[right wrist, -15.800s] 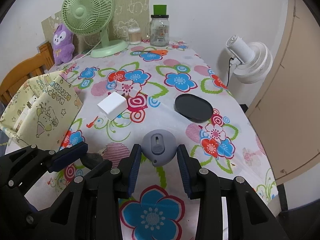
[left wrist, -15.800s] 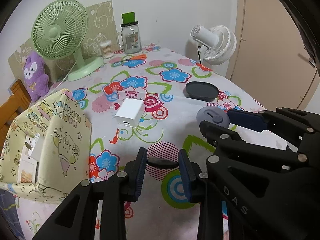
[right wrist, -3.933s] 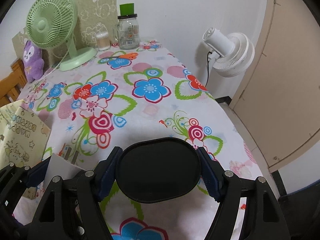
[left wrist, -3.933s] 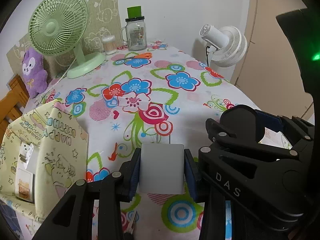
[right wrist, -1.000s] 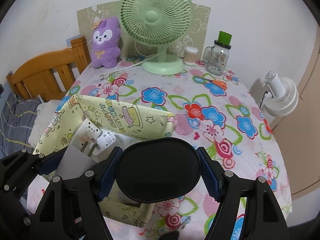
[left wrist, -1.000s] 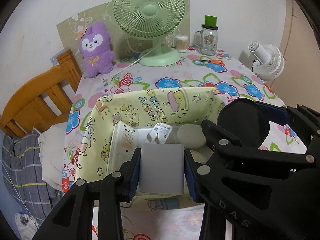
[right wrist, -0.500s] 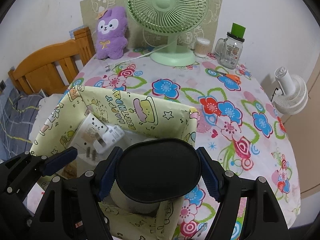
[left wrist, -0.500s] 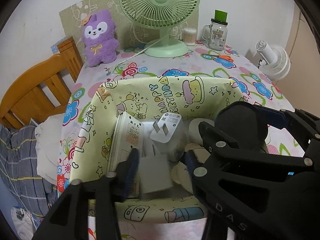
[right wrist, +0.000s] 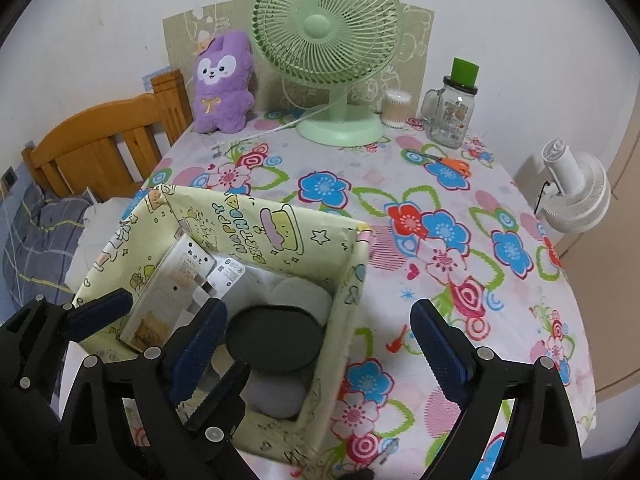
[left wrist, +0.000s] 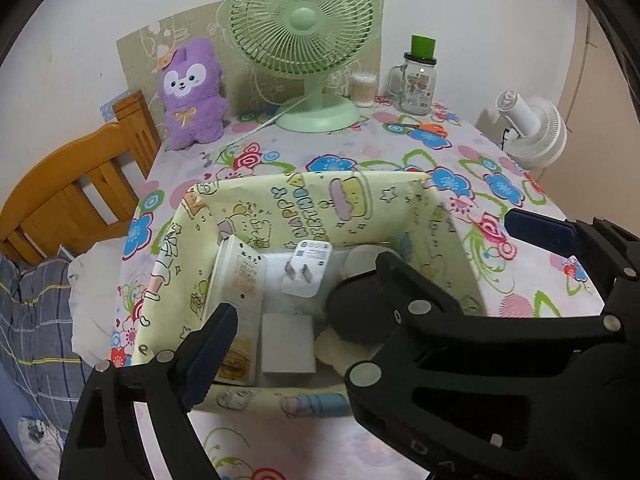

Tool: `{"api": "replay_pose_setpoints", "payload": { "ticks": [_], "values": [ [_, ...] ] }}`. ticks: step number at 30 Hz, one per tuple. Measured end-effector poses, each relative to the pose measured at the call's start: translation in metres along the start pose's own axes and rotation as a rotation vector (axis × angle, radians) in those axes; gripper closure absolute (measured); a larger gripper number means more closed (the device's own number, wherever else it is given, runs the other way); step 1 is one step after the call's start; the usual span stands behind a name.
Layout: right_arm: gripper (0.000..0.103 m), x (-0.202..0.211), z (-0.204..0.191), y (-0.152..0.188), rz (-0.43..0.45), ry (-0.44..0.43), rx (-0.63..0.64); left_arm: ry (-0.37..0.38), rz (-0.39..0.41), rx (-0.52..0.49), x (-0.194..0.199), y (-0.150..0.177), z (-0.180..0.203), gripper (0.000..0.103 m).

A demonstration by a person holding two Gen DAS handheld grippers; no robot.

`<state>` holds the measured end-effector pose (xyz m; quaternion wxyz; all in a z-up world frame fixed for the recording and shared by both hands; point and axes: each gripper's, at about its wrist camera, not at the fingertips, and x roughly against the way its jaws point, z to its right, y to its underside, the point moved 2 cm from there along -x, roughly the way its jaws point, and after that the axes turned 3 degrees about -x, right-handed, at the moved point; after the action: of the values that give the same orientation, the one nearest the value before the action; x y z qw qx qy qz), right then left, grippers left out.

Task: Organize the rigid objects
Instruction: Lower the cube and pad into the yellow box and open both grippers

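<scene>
A yellow cartoon-print box [left wrist: 304, 204] [right wrist: 348, 280] stands on the flowered table. Inside it lie a white charger block [left wrist: 288, 344], a white plug adapter [left wrist: 306, 268], a flat white carton [left wrist: 240, 280] [right wrist: 168, 292], a black oval disc [right wrist: 274, 338] [left wrist: 360, 312] and a grey mouse [right wrist: 276, 396]. My left gripper [left wrist: 296, 344] is open above the box, with the charger block lying free below it; its right finger is hidden behind the right gripper. My right gripper [right wrist: 316, 344] is open over the box's right wall, the disc lying below it.
A green fan [right wrist: 328, 40], a purple plush [right wrist: 224, 84], a cotton-swab pot [right wrist: 396, 108] and a glass jar [right wrist: 452, 112] stand at the back. Orange scissors [right wrist: 448, 162] lie near the jar. A white fan [right wrist: 576, 192] stands off the right edge. A wooden bed frame [left wrist: 76, 184] is on the left.
Both grippers have opened. The white charger block has dropped from the left gripper into the box, and the black disc has dropped from the right gripper into the box.
</scene>
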<state>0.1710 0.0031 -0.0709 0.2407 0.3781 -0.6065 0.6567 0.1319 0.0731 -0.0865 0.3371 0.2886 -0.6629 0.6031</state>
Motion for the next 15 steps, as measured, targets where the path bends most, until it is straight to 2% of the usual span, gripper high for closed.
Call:
{"api": "replay_pose_setpoints", "payload": {
  "ticks": [9,13,15],
  "values": [
    [0.008,0.019,0.022,0.014,0.014,0.014,-0.014,0.011,0.017,-0.01,0.012,0.006,0.027,0.012],
    [0.008,0.026,0.034,0.022,0.012,0.015,-0.031,-0.065,0.052,-0.024,0.018,0.01,0.039,0.012],
    [0.008,0.031,0.039,0.025,0.015,0.009,-0.037,-0.077,0.059,-0.022,0.021,0.011,0.041,0.012]
  ]
}}
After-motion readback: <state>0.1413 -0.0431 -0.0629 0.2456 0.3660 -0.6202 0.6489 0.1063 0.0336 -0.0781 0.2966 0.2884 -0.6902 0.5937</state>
